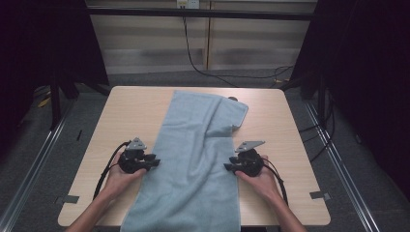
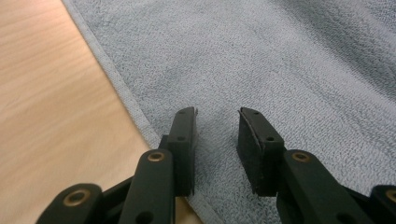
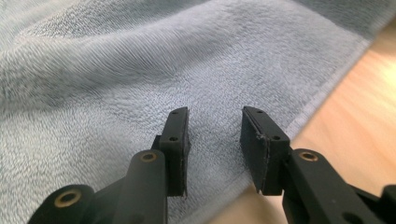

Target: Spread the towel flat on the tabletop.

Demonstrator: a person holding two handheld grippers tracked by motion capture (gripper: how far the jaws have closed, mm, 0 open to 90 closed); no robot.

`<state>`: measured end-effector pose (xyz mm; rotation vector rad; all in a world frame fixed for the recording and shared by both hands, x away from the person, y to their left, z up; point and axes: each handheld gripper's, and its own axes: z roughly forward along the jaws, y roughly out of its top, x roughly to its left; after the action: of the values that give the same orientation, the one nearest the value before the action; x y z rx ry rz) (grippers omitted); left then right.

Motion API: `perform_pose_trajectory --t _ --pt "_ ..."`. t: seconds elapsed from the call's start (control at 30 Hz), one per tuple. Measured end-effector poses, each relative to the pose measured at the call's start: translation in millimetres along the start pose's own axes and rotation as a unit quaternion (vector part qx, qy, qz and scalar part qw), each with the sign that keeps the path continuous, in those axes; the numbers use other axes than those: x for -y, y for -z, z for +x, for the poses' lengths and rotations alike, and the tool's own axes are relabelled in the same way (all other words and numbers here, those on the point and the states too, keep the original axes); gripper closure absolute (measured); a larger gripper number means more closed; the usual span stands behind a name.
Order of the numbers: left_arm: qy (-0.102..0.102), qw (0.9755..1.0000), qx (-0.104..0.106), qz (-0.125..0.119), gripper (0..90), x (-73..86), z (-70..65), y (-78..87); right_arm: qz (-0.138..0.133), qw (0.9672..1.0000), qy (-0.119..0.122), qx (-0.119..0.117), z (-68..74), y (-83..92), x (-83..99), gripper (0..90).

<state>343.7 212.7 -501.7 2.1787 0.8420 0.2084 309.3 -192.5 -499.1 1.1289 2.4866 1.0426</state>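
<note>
- Two hands come in from the near edge of the counter (image 1: pixel 121 111), each holding a hand-held gripper, one on either side of a light blue towel (image 1: pixel 193 159).
- Left hand-held gripper (image 1: pixel 153 161) sits at the towel's left hem, jaws pointing inward toward the cloth; a black cable loops back from it along the wrist.
- In the left gripper view, the left hand-held gripper (image 2: pixel 217 135) is released, its jaws apart with towel (image 2: pixel 261 70) pile showing between them; the stitched hem runs just beside the left jaw, with bare wood beyond it.
- Right hand-held gripper (image 1: pixel 228 167) sits at the towel's right hem, also pointing inward, a grey three-cornered plate on top.
- In the right gripper view, the right hand-held gripper (image 3: pixel 215 135) is likewise released, jaws parted over the towel (image 3: pixel 140 70), whose hem crosses near the right jaw; nothing is gripped.
- Towel lies lengthwise down the middle of the counter, its near end hanging over the near edge.
- Farther back, its far right corner is folded and rumpled, with creases running down from it.
- Beyond the counter, a dark cable (image 1: pixel 212 72) trails across the grey floor.
</note>
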Motion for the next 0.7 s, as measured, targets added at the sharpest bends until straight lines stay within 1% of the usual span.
perform_pose_trajectory --t 0.03,0.1,0.17,0.2,0.23,0.27,0.3,0.33,0.37,0.4,0.43,0.47,0.5,0.53,0.57,0.6,0.67,0.7 --pt "0.001 1.0 0.002 -0.001 66.8 3.1 -0.1 3.1 0.0 1.0 -0.003 0.005 -0.9 4.4 4.3 62.7" --pt "0.014 0.9998 0.011 -0.005 66.8 9.2 -2.4 8.3 -0.004 0.9999 -0.005 0.01 -1.2 12.2 13.1 62.6" --pt "0.014 0.9998 0.014 -0.011 66.8 15.4 -6.3 13.2 0.0 0.9999 -0.005 0.012 1.7 19.4 19.7 61.8" --pt "0.015 0.9997 0.017 -0.01 66.8 18.0 -8.4 15.9 0.003 0.9999 -0.003 0.015 4.2 22.7 22.6 61.6" --pt "0.02 0.9995 0.022 -0.009 66.8 20.2 -10.8 18.2 0.004 0.9999 -0.002 0.015 6.0 25.8 25.9 61.5" --pt "0.02 0.9995 0.022 -0.009 66.8 20.2 -10.8 18.2 0.002 0.9999 -0.006 0.013 8.2 29.1 29.7 61.0" --pt "0.021 0.9994 0.026 -0.01 66.7 22.7 -14.0 20.2 -0.003 0.9999 -0.009 0.012 11.0 32.0 34.2 60.9" --pt "0.016 0.9995 0.027 -0.007 66.8 28.0 -20.5 25.3 -0.003 0.9999 -0.01 0.013 14.2 35.5 38.3 60.9" --pt "0.016 0.9995 0.027 -0.007 66.8 28.0 -20.5 25.3 -0.007 0.9999 -0.011 0.01 16.9 38.4 42.0 60.9" --pt "0.012 0.9993 0.036 -0.005 66.8 33.0 -26.6 30.4 -0.011 0.9998 -0.015 0.002 19.9 40.8 45.6 60.9" --pt "0.014 0.9991 0.04 -0.004 66.7 35.8 -29.4 33.1 -0.008 0.9999 -0.015 -0.001 23.1 43.9 48.5 60.9" --pt "0.014 0.9991 0.041 -0.003 66.7 38.0 -32.2 35.3 -0.009 0.9998 -0.017 -0.005 26.5 46.4 51.5 60.8" --pt "0.014 0.9991 0.041 -0.003 66.6 38.0 -32.2 35.3 -0.009 0.9998 -0.017 -0.005 26.5 46.4 51.5 60.8" --pt "0.013 0.9992 0.039 -0.003 66.6 39.9 -35.5 37.2 -0.01 0.9998 -0.016 -0.009 30.1 48.8 54.6 60.5" --pt "0.007 0.9993 0.037 0.0 66.2 42.4 -41.8 40.0 -0.01 0.9998 -0.017 -0.009 34.4 51.2 57.4 59.5" --pt "0.001 0.9993 0.038 0.002 65.0 44.3 -45.8 41.6 -0.009 0.9996 -0.018 -0.021 40.8 54.4 60.9 58.2" --pt "0.003 0.9987 0.051 0.008 64.5 47.7 -52.2 45.6 -0.007 0.9995 -0.013 -0.029 48.0 58.6 65.6 56.8" --pt "-0.002 0.9985 0.054 0.011 64.4 48.9 -55.0 47.4 -0.004 0.9991 -0.014 -0.041 50.6 60.6 67.2 55.1"
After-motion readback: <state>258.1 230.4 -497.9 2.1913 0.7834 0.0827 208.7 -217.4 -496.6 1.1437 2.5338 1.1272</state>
